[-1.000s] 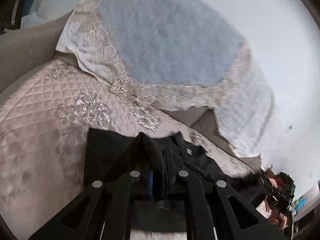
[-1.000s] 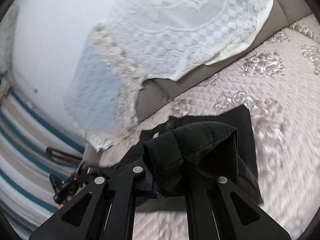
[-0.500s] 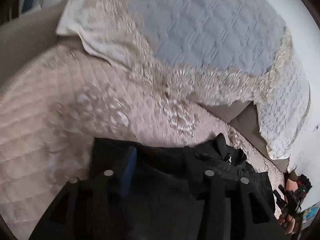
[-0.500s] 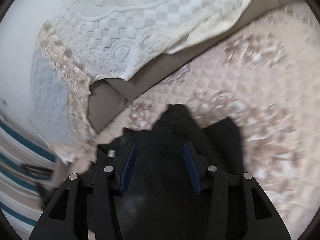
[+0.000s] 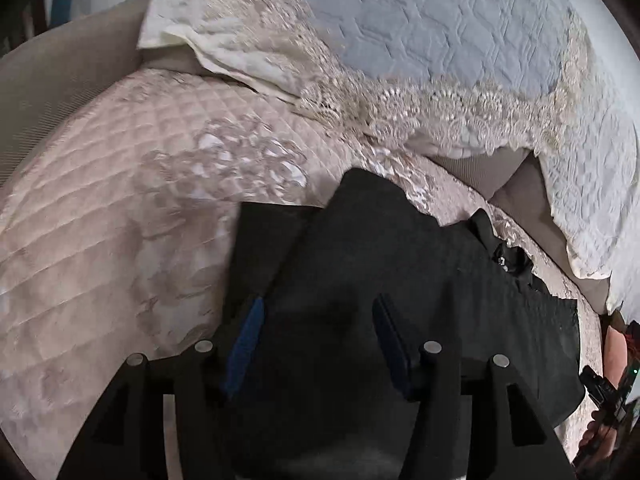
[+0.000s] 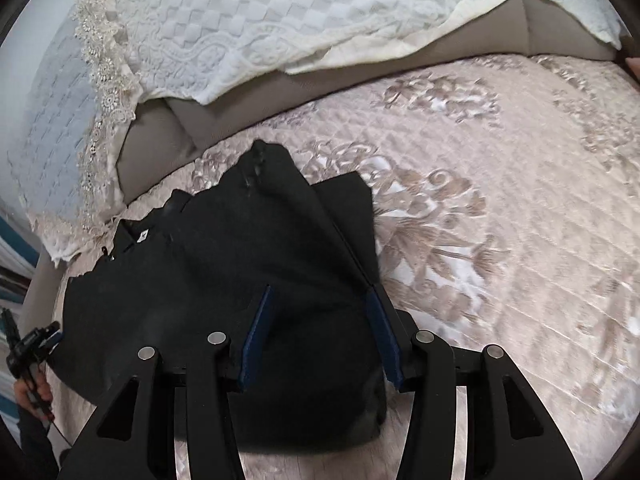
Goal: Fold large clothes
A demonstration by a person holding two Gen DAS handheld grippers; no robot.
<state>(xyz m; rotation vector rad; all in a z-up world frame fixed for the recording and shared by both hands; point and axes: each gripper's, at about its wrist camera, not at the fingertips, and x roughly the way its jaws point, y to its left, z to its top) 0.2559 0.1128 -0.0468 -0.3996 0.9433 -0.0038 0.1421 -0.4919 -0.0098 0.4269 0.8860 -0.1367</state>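
Note:
A black garment [image 5: 400, 280] lies folded over on the pink quilted sofa seat [image 5: 120, 220]. It also shows in the right wrist view [image 6: 224, 264], with its collar and a small tag at the left. My left gripper [image 5: 318, 304] is open just above the garment, holding nothing. My right gripper [image 6: 318, 292] is open above the garment's right part, its right finger near the folded edge. The garment's near edge is hidden behind both grippers' bodies.
A white lace-edged cover [image 6: 260, 28] and a blue-grey quilted cover [image 5: 440, 28] drape over the sofa backrest. The taupe backrest [image 6: 400, 60] shows under them. The other hand-held gripper shows at the frame edge [image 6: 28, 344].
Both grippers were shut on folds of the black garment a second ago. They have opened and let it go; the folded layer now lies flat on the garment.

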